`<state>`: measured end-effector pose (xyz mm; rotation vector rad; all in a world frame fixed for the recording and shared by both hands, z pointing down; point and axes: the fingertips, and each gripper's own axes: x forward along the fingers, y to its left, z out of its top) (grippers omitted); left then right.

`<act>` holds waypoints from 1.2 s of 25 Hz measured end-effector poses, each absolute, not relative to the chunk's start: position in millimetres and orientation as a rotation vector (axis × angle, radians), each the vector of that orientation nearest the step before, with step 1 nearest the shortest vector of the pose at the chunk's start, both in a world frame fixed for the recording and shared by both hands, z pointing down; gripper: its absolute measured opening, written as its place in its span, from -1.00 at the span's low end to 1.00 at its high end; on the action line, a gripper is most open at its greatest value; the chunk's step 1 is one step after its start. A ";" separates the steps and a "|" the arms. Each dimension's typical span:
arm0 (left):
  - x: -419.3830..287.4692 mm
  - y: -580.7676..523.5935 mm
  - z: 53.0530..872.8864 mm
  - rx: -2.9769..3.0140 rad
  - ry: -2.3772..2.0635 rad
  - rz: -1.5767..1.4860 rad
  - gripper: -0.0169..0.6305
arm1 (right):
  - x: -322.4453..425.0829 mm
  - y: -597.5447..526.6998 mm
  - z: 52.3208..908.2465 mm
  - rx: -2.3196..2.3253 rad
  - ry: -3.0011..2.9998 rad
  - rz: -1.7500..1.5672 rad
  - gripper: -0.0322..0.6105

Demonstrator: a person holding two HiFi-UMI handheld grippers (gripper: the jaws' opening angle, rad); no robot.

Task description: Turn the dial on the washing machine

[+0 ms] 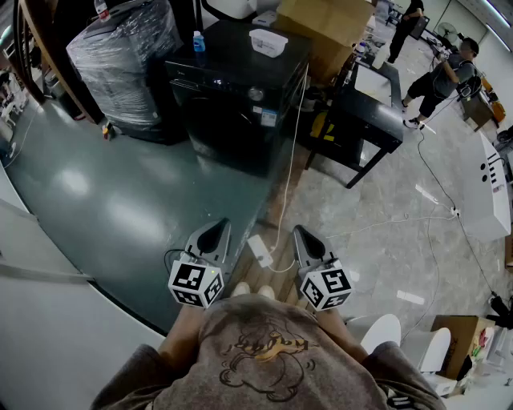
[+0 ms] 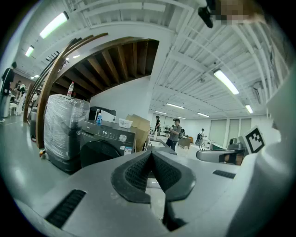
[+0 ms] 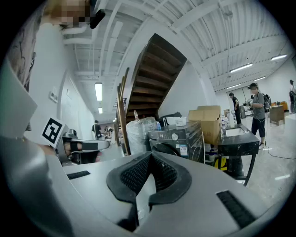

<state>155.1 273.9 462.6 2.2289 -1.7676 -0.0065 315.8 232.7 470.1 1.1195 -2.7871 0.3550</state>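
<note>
The person holds both arms low and close to the body, at the lower centre of the head view, with the forearms bent forward. The left tongs [image 1: 215, 231] and the right tongs [image 1: 301, 234] sit side by side, near each other but apart. Their tips point up the frame and their marker cubes face the person's chest.

In each gripper view the dark ribbed pads meet at the tip. Both tongs are fully closed and have hold of nothing.

There is one washer [image 1: 232, 104], dark, at the upper centre of the head view, well apart from both tongs, with bare floor [image 1: 120, 200] between them. Its one dial [image 1: 256, 94] is a small pale round knob on the front panel, right of the display. No tongs touch it.

Two things stand on top of the washer: one blue bottle [image 1: 198, 42] at the left edge and one white tub [image 1: 268, 42] further right.

One plastic-wrapped bundle [image 1: 128, 56] stands left of the washer, one cardboard box [image 1: 321, 24] is behind it, and one black counter [image 1: 373, 120] is to its right. Two people [image 1: 445, 80] are at the upper right of the frame. One white cable [image 1: 290, 160] runs down from the washer to the floor between the tongs.
</note>
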 end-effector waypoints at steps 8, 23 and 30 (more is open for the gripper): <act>173.5 274.7 464.0 2.200 -1.800 -0.030 -0.95 | 334.0 230.2 470.5 1.094 -2.812 0.356 -0.90; 194.2 255.3 460.9 2.196 -1.851 -0.047 -0.95 | 343.8 201.6 473.4 1.078 -2.853 0.377 -0.90; 167.8 210.1 464.1 2.223 -1.809 -0.043 -0.95 | 314.6 167.6 486.2 1.086 -2.824 0.414 -0.90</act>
